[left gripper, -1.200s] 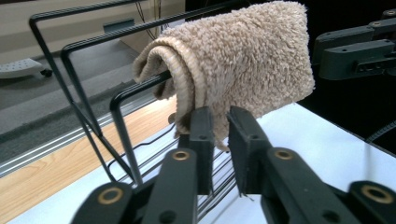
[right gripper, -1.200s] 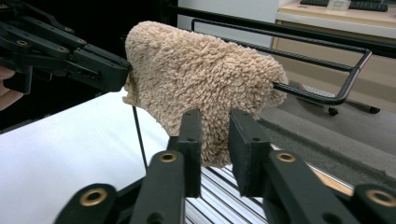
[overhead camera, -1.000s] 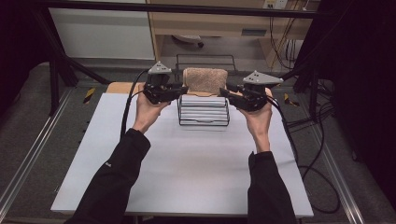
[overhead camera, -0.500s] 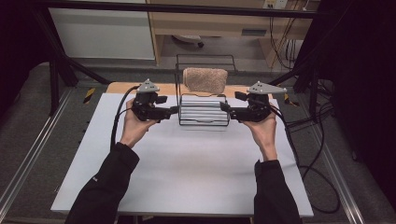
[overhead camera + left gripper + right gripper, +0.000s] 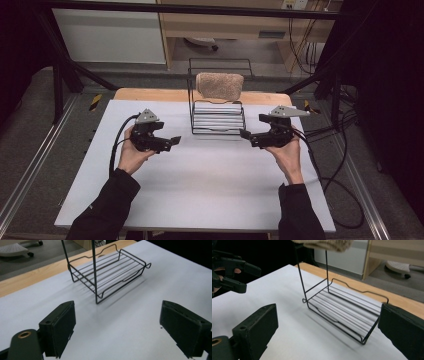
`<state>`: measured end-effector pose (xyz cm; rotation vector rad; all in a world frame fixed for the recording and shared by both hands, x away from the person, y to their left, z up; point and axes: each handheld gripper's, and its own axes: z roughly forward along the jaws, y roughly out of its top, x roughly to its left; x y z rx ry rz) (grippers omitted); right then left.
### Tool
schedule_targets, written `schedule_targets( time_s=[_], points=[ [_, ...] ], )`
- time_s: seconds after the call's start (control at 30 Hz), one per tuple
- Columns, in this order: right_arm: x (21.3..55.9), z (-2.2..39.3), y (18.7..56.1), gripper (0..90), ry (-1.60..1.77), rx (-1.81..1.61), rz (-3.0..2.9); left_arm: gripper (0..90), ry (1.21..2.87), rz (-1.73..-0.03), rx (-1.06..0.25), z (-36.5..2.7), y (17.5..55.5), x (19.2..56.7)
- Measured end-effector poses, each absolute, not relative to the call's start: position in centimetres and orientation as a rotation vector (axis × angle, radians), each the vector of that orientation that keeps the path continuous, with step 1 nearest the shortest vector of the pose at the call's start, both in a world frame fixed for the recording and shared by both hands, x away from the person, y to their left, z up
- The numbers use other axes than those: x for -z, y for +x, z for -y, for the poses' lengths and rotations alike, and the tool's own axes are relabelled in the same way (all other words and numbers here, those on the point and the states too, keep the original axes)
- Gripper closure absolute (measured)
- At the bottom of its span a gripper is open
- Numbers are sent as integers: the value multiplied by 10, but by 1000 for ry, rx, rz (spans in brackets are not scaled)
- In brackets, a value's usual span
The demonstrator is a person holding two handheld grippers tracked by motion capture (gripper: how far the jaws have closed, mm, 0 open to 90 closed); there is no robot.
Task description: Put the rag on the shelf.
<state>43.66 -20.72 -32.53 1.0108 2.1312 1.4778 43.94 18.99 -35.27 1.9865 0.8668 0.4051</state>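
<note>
Table (image 5: 200, 195): white top with a strip of bare wood along its far edge, seen from the high view.
Wire rack (image 5: 218, 117): black, two-tiered, standing at about 12 o'clock on the table near the far edge; its lower shelf of parallel wires sits just above the white surface, thin uprights rise to an upper frame.
Towel (image 5: 219, 85): beige, folded or rolled, lying across the rack's upper frame; its underside shows at the top of the right gripper view (image 5: 325, 244).
Left gripper (image 5: 172, 142): held in the person's left hand (image 5: 131, 155) at about 9 o'clock from the rack, well apart from it, pointing toward the table's middle; its fingers (image 5: 58, 327) stand wide apart with nothing between them, bare table below.
Right gripper (image 5: 245, 135): held in the right hand (image 5: 287, 155) at about 3 o'clock from the rack, just beside its lower right corner without touching; its fingers (image 5: 258, 333) are spread wide and empty, and the rack's lower shelf (image 5: 344, 312) lies ahead of them.
Cables (image 5: 330, 165): black, trailing from the right gripper off the table's right side.
Sleeves (image 5: 107, 210): dark, on both forearms coming in from 6 o'clock.
</note>
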Motion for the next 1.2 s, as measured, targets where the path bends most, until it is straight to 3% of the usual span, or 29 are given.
schedule_targets(
  time_s=[0.67,1.2],
  points=[
    [394,236,404,6,1078,-1485,-2193,136,2006,-926,-382,-237,396,415],
    [444,274,378,5,1168,-1447,-2222,135,1997,-972,-395,-271,375,435]
  ],
)
